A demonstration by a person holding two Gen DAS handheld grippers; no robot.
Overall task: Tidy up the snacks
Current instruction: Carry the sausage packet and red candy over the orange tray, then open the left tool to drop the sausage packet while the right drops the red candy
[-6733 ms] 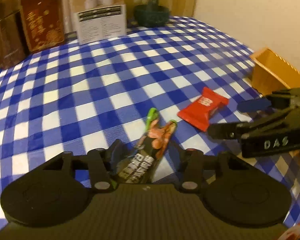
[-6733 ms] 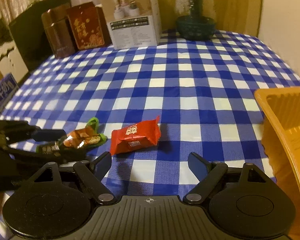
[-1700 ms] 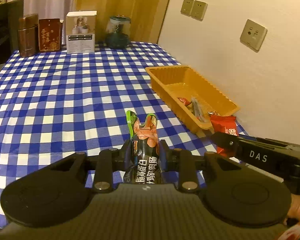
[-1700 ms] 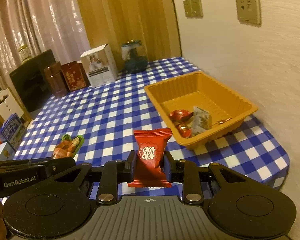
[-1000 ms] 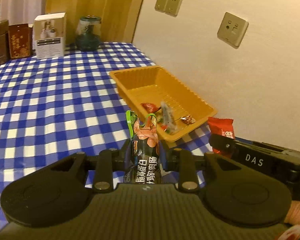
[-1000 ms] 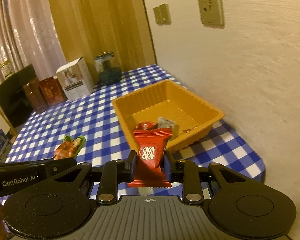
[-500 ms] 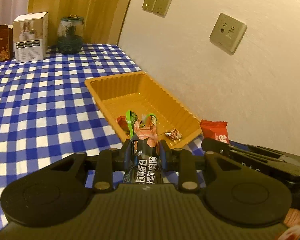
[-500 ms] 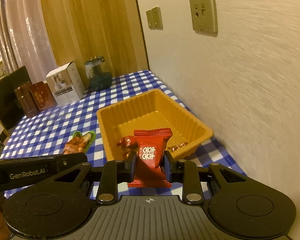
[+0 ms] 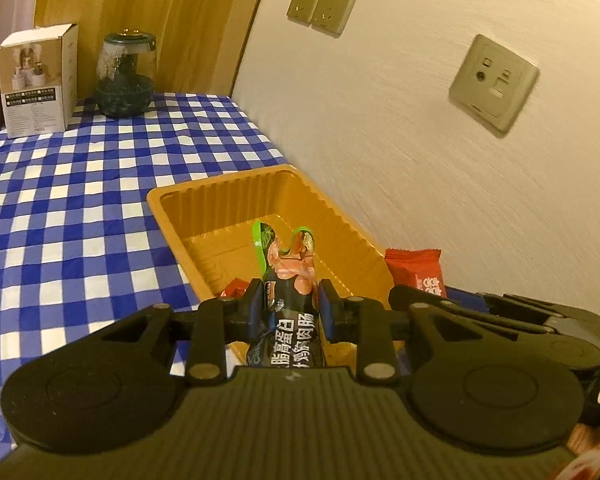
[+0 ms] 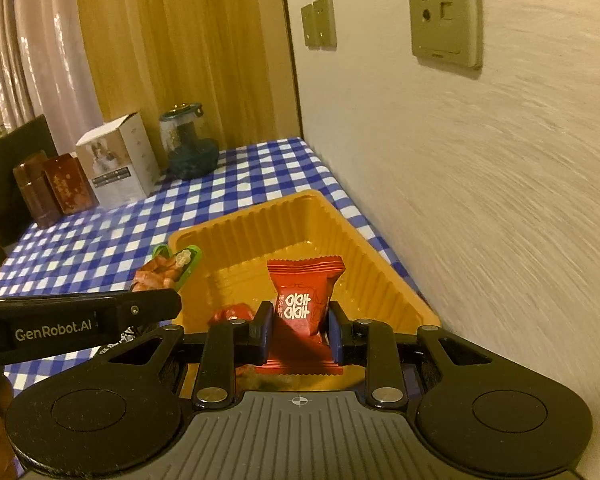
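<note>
My left gripper (image 9: 288,304) is shut on a long sausage snack packet (image 9: 288,276) with a dark body and a green-edged top, held above the near end of the orange tray (image 9: 220,184). My right gripper (image 10: 300,320) is shut on a red candy packet (image 10: 304,288), also held over the orange tray (image 10: 380,276). A small red wrapped sweet (image 10: 230,314) lies on the tray floor. In the left wrist view the red candy packet (image 9: 416,268) shows to the right. In the right wrist view the sausage packet (image 10: 168,266) pokes out at the left.
The tray sits on a blue-and-white checked tablecloth (image 9: 80,200) right beside a cream wall (image 10: 480,200) with sockets. At the far end stand a white carton (image 9: 36,84), a glass jar (image 9: 126,76) and brown tins (image 10: 52,188).
Both grippers have carried their packets forward toward the wall; the tray now lies directly under them, larger and closer. Both grips stay the same.
</note>
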